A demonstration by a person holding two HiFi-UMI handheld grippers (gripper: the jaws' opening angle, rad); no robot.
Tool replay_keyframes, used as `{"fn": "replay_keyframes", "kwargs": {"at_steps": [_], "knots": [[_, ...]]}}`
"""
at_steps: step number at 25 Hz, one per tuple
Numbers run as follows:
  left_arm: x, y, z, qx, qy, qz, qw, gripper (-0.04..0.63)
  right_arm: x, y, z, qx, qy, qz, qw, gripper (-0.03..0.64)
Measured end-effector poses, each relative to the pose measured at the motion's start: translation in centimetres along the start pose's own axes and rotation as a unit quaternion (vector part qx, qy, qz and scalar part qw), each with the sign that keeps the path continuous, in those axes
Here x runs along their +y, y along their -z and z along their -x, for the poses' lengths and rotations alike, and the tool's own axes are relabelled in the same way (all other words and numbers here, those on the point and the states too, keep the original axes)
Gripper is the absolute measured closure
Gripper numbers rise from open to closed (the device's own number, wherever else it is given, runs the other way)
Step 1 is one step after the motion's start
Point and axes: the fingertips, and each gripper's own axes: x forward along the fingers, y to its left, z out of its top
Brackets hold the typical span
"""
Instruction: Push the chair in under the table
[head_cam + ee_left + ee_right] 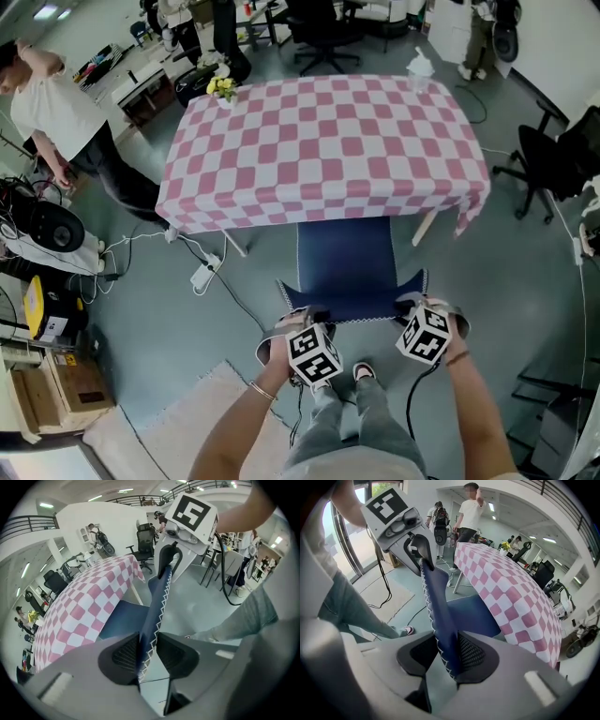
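The left forearm [239, 422] and right forearm [480, 412] are reaching forward and down from the near side, roughly parallel. The left gripper [302, 319] is pointing steeply down, its jaws pinching the left end of the chair back [347, 302]. The right gripper [411, 305], a little farther out, is tilting likewise and clamping the right end.

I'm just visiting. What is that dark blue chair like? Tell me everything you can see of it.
The chair is dark blue, apparently fabric-covered, with white zigzag stitching along the backrest's edge. It stands upright facing the table, the front of its seat already under the pink-and-white checked cover. The thin backrest flares at its top corners, and the left gripper and right gripper each clamp one corner between their fingers. Its legs cannot be seen.
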Motion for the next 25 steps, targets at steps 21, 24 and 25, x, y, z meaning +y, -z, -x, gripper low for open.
{"fn": "replay_keyframes", "kwargs": {"at_steps": [21, 24, 25], "knots": [[11.9, -1.7, -3.8, 0.02, -0.048, 0.011, 0.9986, 0.474, -10.5, -4.7, -3.0, -0.015, 0.019, -0.008, 1.0, 0.489], [13.0, -2.5, -4.4, 0.015, -0.052, 0.011, 0.9985, 0.474, -12.2, -4.5, -3.5, -0.006, 0.027, -0.004, 1.0, 0.489], [13.3, -2.9, -4.7, 0.013, -0.054, 0.011, 0.9984, 0.474, -12.8, -4.3, -3.6, -0.001, 0.03, -0.003, 1.0, 0.488]]}}
